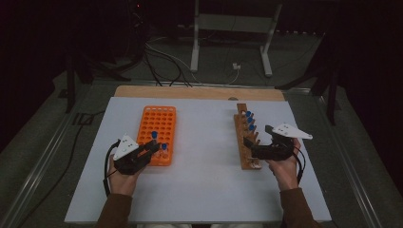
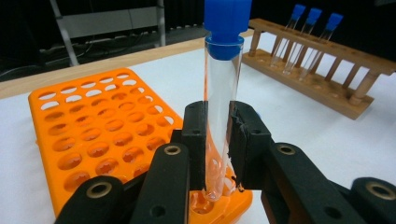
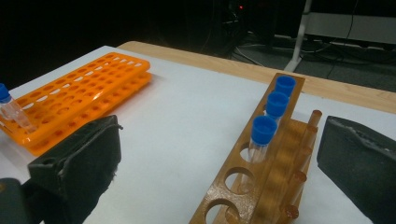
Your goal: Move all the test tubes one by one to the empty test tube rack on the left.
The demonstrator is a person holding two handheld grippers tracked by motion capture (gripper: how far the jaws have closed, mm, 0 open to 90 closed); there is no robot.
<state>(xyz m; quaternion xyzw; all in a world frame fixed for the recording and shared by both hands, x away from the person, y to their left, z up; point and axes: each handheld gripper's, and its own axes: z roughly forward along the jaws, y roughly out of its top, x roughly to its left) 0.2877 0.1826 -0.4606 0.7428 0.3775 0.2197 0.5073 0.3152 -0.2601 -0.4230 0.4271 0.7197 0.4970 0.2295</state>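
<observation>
– What is your left claw doing?

– My left gripper is clamping a clear tube with a blue cap, pads pressing on the glass from both sides. I am holding it upright, its round bottom sitting at a hole on the near corner of the orange rack, which is lying on the white table. In the high view another blue-capped tube is standing in that rack just beside mine.

– And moving right?

– The wooden rack is standing well apart from the orange one, carrying three blue-capped tubes in a row at its far end. My right gripper is hanging at its near end with the jaws spread wide, gripping nothing; the near holes are lying between them.
</observation>
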